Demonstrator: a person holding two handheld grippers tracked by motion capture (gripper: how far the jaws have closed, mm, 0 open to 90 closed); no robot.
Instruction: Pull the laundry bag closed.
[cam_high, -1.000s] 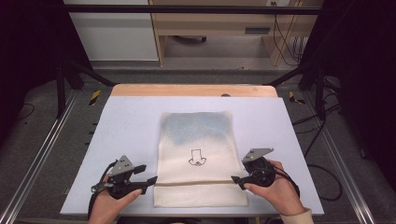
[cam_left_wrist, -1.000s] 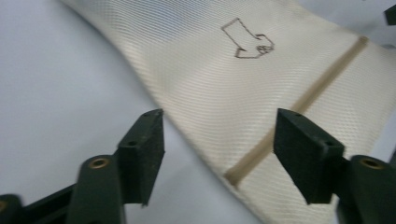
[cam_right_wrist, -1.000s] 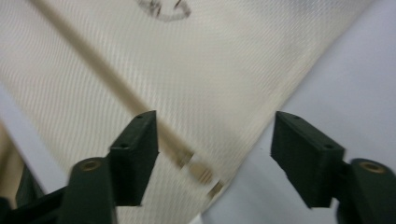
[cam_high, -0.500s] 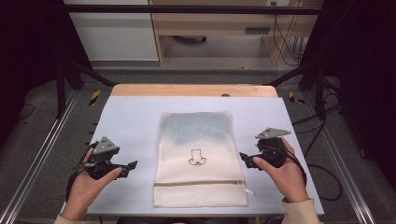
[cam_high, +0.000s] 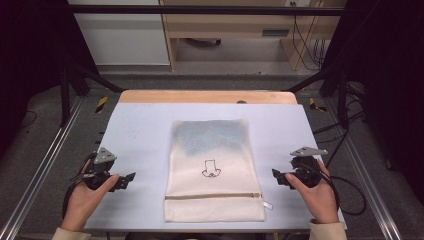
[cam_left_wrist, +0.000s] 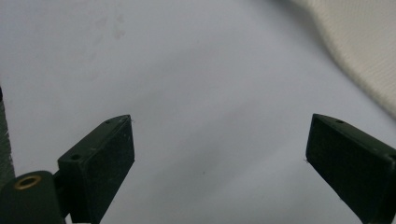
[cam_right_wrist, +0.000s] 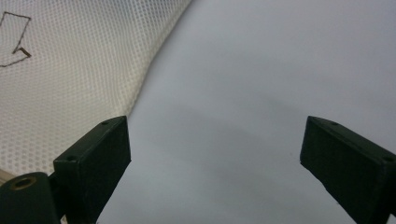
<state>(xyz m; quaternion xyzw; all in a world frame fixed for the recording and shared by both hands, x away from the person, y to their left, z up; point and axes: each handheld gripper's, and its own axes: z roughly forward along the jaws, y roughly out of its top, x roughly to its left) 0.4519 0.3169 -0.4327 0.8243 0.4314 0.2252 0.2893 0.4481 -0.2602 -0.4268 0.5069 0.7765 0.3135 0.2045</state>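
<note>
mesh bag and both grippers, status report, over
Left gripper open, right gripper open, both clear of the bag. Mesh bag flat mid-table, zipper at near end. Nothing in the way.

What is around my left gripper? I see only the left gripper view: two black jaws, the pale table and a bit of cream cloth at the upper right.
Observer: That cloth is a mesh bag lying flat in the middle of the table; your left gripper is beside the bag's left edge, apart from it.
Operator: Has the bag a zipper?
Observer: Yes, a zipper runs across it near the edge on the person's side.
Operator: Where is the other gripper?
Observer: The right gripper is beyond the bag's right edge, jaws wide open and holding nothing.
</note>
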